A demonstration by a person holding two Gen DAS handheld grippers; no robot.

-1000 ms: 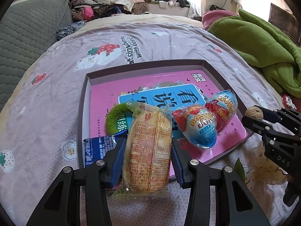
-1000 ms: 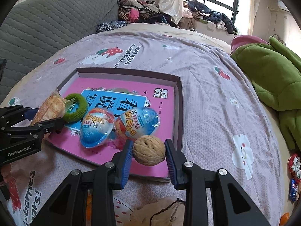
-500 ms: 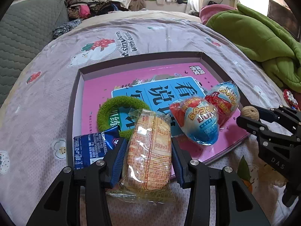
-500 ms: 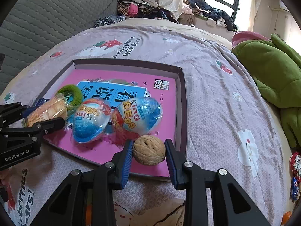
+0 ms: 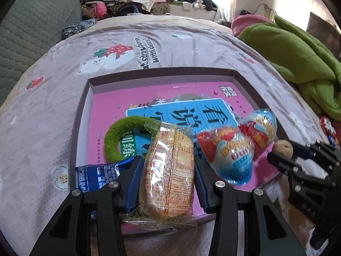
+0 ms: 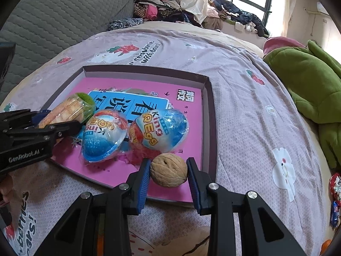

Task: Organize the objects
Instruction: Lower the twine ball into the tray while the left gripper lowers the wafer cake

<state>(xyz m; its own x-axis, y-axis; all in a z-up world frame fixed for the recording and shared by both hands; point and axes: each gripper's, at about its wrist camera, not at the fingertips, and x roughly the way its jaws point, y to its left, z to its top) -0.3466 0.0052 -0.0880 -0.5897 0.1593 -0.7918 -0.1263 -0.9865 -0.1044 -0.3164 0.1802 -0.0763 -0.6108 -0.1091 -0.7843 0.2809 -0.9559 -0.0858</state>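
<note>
On the bed, w/ a lilac strawberry-print sheet [image 6: 245,98], a green quilt [image 5: 298,57] is lying bunched at the right edge and a heap of clothes [image 6: 157,6] is piling up by the far window; a grey quilted headboard [image 6: 53,19] is rising at the left. Nothing is blocking the near side of the tray. The shallow box lid [image 6: 210,106] is sitting on the sheet, serving as a tray w/ a pink printed liner; inside it two foil-wrapped toy eggs [image 6: 158,128] are lying side by side, touching, w/ a green fuzzy ring [image 5: 113,140] further left and a blue snack packet [image 5: 96,176] hanging over the near-left rim. The left gripper [image 5: 167,183] is pinching a clear-wrapped biscuit pack [image 5: 169,170], yellowish w/ red print, lengthwise btwn its blue pads, over the lid's near edge, just beside the ring and the nearer egg. The right gripper [image 6: 168,172] is clamping a walnut [image 6: 168,169], tan and wrinkled, over the near-right corner of the lid, close in front of the eggs.
</note>
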